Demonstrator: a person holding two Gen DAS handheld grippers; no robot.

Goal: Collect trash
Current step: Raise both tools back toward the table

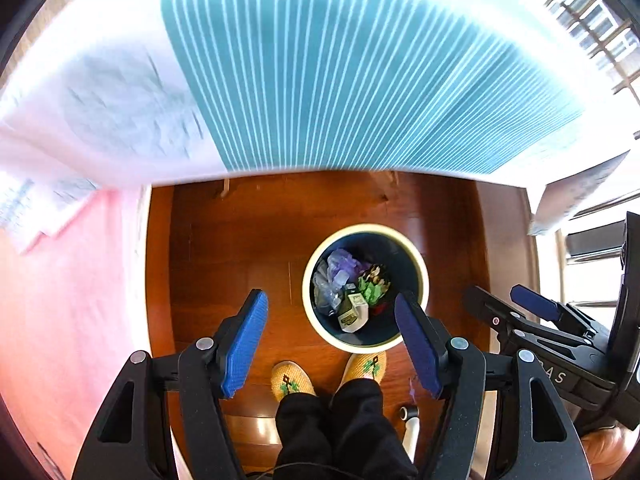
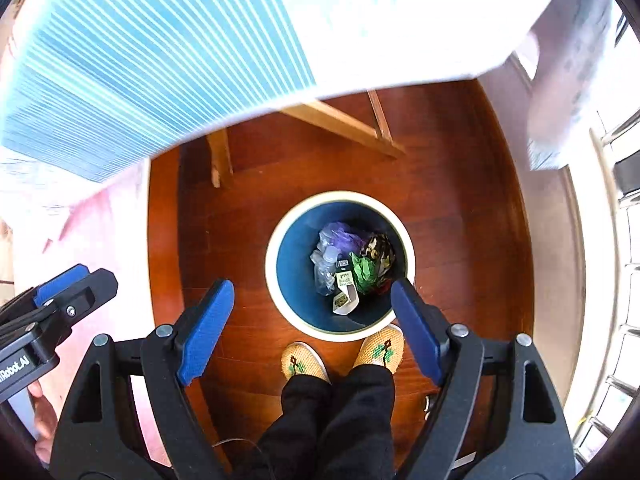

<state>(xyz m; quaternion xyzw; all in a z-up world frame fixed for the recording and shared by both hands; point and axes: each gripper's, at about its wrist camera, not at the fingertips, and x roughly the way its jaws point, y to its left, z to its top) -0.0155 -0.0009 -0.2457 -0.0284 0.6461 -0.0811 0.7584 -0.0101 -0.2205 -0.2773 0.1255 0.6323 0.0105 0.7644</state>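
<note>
Left gripper [image 1: 332, 332] and right gripper [image 2: 312, 320] both wide, empty, above round bin [image 2: 276, 284] holding crumpled wrappers [image 2: 364, 268] and small carton [image 2: 345, 300].

The left hand-held gripper [image 1: 332, 340] points steeply downward, its blue pads [image 1: 244, 344] spread apart with nothing between them. The right hand-held gripper [image 2: 312, 328] points down the same way, jaws wide and empty. Below both stand the person's black-trousered legs [image 2: 340, 416] and knitted slippers [image 2: 304, 362]. A hand [image 2: 44, 420] grips the left one's handle.
</note>
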